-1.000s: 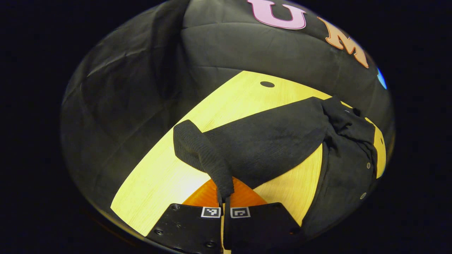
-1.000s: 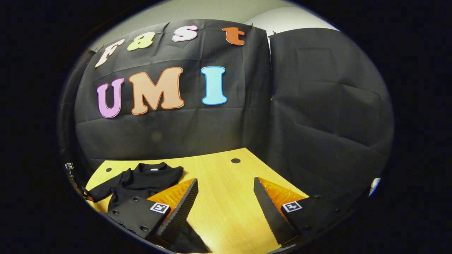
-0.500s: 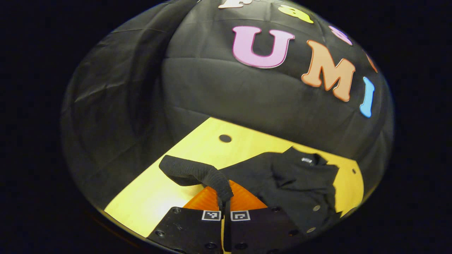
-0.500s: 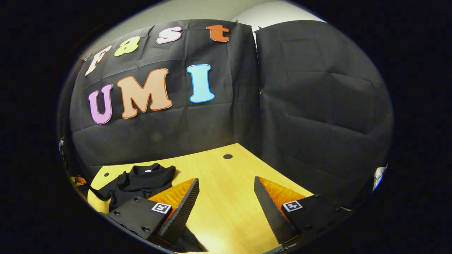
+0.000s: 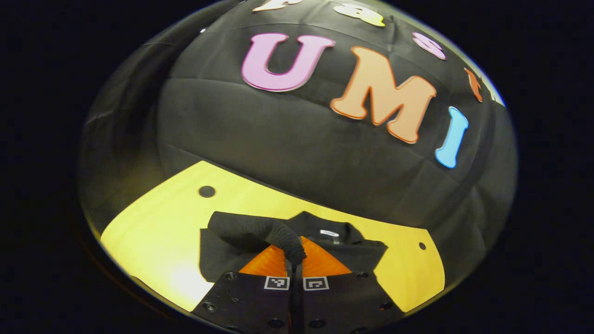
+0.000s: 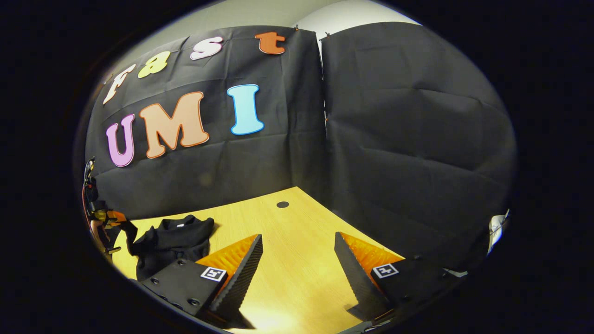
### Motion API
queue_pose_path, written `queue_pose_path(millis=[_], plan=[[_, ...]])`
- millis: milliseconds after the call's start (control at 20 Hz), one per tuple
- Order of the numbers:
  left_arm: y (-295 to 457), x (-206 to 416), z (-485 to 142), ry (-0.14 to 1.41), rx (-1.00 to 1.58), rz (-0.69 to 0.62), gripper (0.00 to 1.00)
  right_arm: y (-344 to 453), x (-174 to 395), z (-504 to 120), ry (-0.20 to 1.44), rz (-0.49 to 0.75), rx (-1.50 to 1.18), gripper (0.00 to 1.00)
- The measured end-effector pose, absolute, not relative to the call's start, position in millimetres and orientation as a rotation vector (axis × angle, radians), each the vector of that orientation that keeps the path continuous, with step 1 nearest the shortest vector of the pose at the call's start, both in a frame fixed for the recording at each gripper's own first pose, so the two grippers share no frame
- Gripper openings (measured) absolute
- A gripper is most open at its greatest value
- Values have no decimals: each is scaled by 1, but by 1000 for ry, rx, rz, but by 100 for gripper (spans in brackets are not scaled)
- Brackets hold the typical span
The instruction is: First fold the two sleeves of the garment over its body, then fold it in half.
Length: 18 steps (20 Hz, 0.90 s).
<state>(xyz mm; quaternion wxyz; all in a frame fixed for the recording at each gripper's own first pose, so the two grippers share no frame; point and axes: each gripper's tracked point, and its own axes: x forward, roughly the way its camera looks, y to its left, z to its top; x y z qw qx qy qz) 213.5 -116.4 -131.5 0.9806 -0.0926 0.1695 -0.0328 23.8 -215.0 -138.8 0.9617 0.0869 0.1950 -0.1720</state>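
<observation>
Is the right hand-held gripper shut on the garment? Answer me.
No, the right hand-held gripper is open over bare table, with the garment lying off to its left.

The garment is matt black cloth; its sleeve cuff is coarse ribbed knit. The table is smooth light wood-grain with a slight sheen. The booth wall is creased matt fabric.

Dim booth, strong fisheye bending at the rims. Overhead light glares on the table near its front edge. Focus stays sharp.
</observation>
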Motion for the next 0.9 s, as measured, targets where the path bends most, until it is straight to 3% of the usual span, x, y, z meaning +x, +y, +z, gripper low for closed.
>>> queue_pose_path(millis=[100, 150, 200, 450, 550, 700, 750, 900], plan=[[-159, 226, -144, 355, -150, -127, 0, -218, 27, -143, 406, -346, 176, 98], [-181, 231, -150, 363, -127, -159, 0, -220, 26, -146, 412, -344, 176, 94], [-197, 234, -156, 363, -101, -183, 0, -222, 28, -148, 418, -343, 176, 98], [-280, 249, -183, 374, 91, -315, 0, -226, 45, -171, 462, -318, 188, 94], [-303, 249, -205, 422, 138, -351, 0, -228, 51, -174, 467, -308, 184, 98], [-314, 252, -242, 479, 190, -347, 0, -230, 57, -180, 475, -303, 197, 94], [-319, 249, -253, 504, 178, -366, 4, -231, 56, -184, 481, -303, 204, 98], [-325, 237, -283, 575, 162, -394, 22, -235, 53, -194, 515, -309, 211, 94]])
